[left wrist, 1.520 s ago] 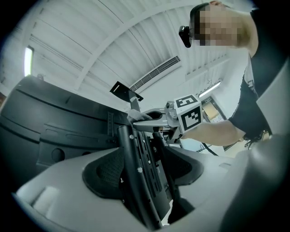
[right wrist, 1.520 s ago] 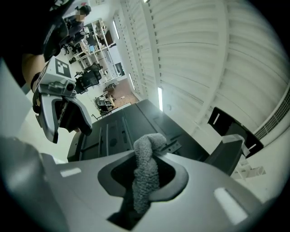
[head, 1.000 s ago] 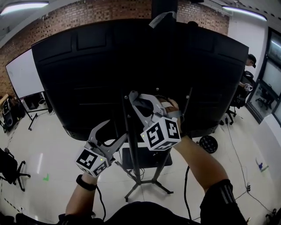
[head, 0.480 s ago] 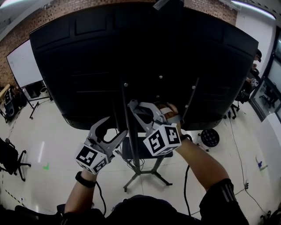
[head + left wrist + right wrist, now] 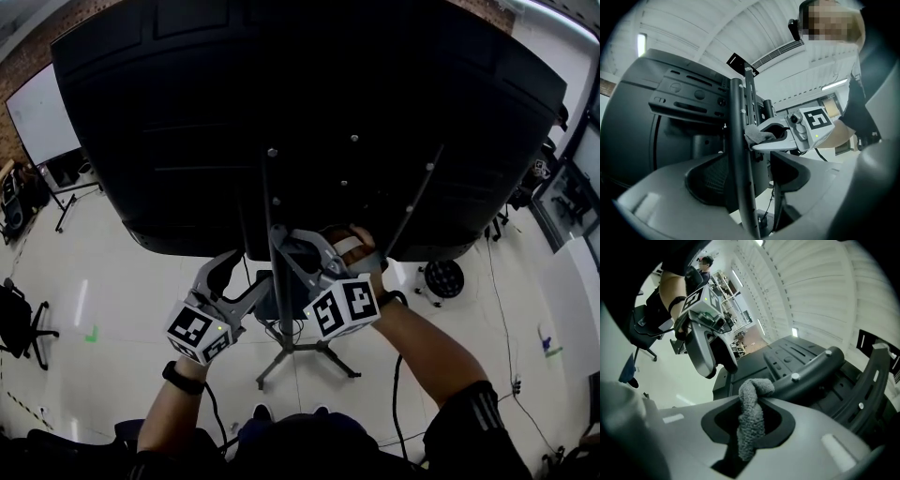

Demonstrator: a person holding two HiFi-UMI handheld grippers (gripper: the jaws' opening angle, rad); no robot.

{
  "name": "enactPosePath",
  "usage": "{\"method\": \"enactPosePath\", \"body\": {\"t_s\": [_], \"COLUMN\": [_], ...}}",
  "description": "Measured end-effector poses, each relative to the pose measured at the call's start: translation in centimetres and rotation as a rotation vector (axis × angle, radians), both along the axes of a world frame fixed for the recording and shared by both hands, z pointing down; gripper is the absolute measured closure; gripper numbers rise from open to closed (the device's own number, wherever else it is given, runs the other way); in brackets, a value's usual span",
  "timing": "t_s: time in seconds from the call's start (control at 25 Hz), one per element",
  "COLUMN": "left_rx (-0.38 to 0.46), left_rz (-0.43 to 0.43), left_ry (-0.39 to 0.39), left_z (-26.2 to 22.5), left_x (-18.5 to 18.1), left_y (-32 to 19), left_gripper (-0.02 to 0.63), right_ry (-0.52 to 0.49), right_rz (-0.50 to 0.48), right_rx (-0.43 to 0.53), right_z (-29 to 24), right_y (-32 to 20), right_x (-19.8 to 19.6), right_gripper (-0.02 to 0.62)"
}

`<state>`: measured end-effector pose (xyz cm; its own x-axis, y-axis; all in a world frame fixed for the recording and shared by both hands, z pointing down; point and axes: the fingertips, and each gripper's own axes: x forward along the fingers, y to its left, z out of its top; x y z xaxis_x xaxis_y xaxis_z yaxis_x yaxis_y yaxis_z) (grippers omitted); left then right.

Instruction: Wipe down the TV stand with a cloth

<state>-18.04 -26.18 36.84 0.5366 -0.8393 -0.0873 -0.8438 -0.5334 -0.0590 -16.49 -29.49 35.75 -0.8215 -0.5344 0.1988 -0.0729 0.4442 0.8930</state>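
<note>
The TV stand's black pole (image 5: 273, 202) runs down the back of a large black TV (image 5: 281, 94). My right gripper (image 5: 292, 246) is shut on a grey cloth (image 5: 752, 420), whose top end presses against the pole (image 5: 811, 371) near the TV's lower edge. From the left gripper view, the cloth (image 5: 757, 135) sits between the right gripper (image 5: 778, 140) and the pole (image 5: 740, 140). My left gripper (image 5: 246, 281) is open just below, its jaws on either side of the pole with a gap showing. It also appears in the right gripper view (image 5: 710, 357).
The stand's splayed legs (image 5: 291, 352) rest on the pale floor, with cables trailing nearby. A round black object (image 5: 442, 278) lies at the right, an office chair (image 5: 14, 323) at the far left and a whiteboard (image 5: 37, 112) beyond it. A person (image 5: 705, 261) stands far off.
My right gripper has slid the cloth down the pole towards the TV's lower edge. The left gripper stays around the pole just below. The head view has moved closer to the TV.
</note>
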Motion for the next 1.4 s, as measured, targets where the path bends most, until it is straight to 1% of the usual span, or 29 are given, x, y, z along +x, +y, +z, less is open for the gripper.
{"method": "enactPosePath", "body": {"t_s": [0.12, 0.28, 0.4, 0.48, 0.76, 1.0, 1.2, 1.4], "left_rx": [-0.020, -0.047, -0.064, -0.086, -0.155, -0.197, -0.278, -0.330], "left_rz": [0.010, 0.020, 0.027, 0.026, -0.003, -0.024, 0.010, 0.052], "left_ry": [0.009, 0.024, 0.035, 0.044, 0.047, 0.079, 0.089, 0.103], "left_z": [1.6, 4.0, 6.0, 7.4, 12.9, 17.0, 22.7, 28.1], "left_x": [0.2, 0.3, 0.2, 0.0, -1.0, -0.8, -0.6, -1.3], "left_y": [0.1, 0.2, 0.3, 0.4, 0.0, 0.3, 1.0, 0.9], "left_gripper": [0.299, 0.299, 0.299, 0.299, 0.299, 0.299, 0.296, 0.295], "right_ry": [0.028, 0.060, 0.097, 0.115, 0.146, 0.197, 0.239, 0.251], "right_rz": [-0.008, -0.004, -0.002, -0.006, -0.033, -0.063, -0.049, 0.011], "right_rx": [0.012, -0.009, 0.046, 0.055, 0.007, -0.019, -0.061, -0.114], "right_z": [2.3, 5.3, 7.4, 9.1, 15.6, 20.8, 25.9, 31.6], "right_y": [0.2, 0.7, 0.8, 0.8, 0.2, 0.6, 1.0, 0.4], "right_x": [-0.4, -0.9, -1.1, -1.3, -2.1, -2.2, -2.4, -2.1], "right_gripper": [0.532, 0.532, 0.532, 0.532, 0.533, 0.533, 0.534, 0.534]}}
